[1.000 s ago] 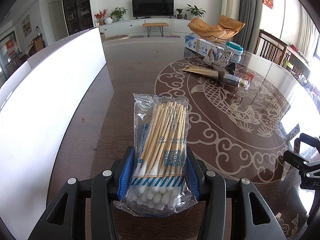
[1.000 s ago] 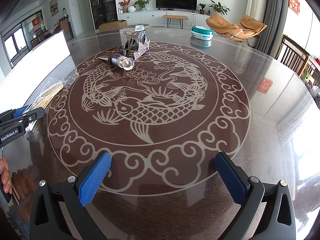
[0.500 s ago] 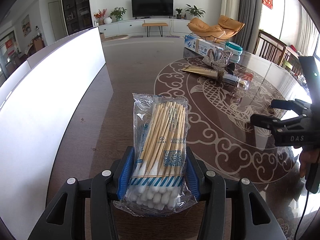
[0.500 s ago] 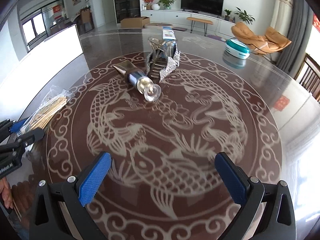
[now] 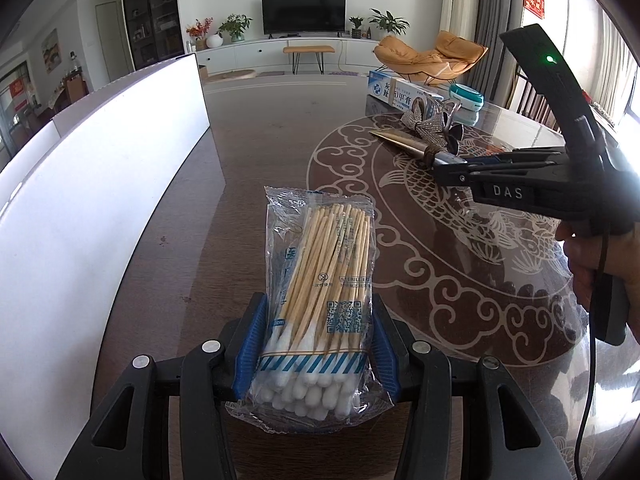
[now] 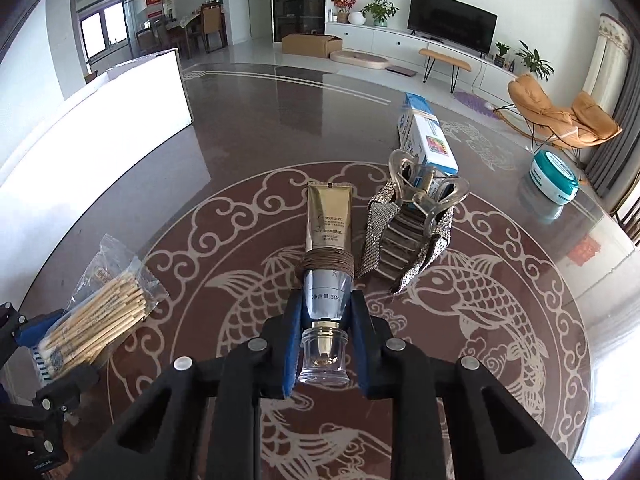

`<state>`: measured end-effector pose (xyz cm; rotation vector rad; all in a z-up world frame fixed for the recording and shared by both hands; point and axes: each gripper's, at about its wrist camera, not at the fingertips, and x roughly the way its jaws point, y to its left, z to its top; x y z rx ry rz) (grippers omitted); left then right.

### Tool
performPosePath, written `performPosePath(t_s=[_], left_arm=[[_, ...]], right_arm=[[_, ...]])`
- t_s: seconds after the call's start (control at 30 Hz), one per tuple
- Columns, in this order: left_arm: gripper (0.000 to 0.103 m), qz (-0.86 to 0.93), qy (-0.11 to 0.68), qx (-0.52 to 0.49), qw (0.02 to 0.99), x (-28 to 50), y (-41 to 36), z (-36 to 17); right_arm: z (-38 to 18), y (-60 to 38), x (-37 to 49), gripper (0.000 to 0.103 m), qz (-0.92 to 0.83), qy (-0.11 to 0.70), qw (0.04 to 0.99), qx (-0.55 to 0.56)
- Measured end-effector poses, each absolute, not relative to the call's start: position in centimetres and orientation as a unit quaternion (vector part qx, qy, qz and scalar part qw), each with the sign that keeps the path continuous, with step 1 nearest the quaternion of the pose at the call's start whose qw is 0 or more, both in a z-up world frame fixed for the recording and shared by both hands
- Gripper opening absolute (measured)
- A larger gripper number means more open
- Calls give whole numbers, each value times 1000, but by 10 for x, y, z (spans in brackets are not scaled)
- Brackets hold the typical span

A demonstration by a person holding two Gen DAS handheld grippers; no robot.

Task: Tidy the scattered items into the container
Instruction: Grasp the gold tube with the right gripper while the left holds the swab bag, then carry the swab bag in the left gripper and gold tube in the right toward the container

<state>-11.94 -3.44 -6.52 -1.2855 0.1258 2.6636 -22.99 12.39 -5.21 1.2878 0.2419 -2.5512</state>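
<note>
My left gripper [image 5: 316,344] is shut on a clear bag of cotton swabs [image 5: 320,292], which also shows in the right wrist view [image 6: 96,312]. My right gripper [image 6: 326,312] is shut on a gold and silver cream tube [image 6: 328,248] with a clear cap and a brown band, lying on the table. In the left wrist view the right gripper [image 5: 444,168] reaches the tube [image 5: 404,142]. A white container [image 5: 88,184] stands at the left [image 6: 92,120].
A rhinestone hair clip [image 6: 412,232] lies right of the tube. A blue and white toothpaste box [image 6: 428,140] lies behind it. A teal round jar [image 6: 554,176] stands at the far right. The dark glass table [image 6: 500,320] has a fish pattern.
My right gripper moved forward across the table to the tube and closed on it. My left gripper stayed still, holding the swab bag.
</note>
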Motion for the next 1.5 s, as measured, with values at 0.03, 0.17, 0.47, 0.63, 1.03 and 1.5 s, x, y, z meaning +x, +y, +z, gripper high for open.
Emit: performPosePath(t_s=[0.03,0.17,0.47,0.63,1.03,1.5], left_arm=[[49,896,42,-432,91,-119,-34,-65],[49,896,42,-433,91,-120,-34,-65],[49,896,41,-433,92,-120,-34,-65],[50,896,44,-433,90,-121,-33,-66],[51,896,48,-432,87,-122,-33,-66],[103,847,105,-489,180,-126,-8,-71]], right_arm=[[-53,126,-219,23,-882,81,137,443],[-53,143,-156,23,-887,82,132,435],[-53,193,-59,25,-897,63,101,426],[-52,203,-61,38,-897,42,96,429],[-57,195,-63,79,-892,56,90,439],[-55,198,-76,93,-870,54,96,480]])
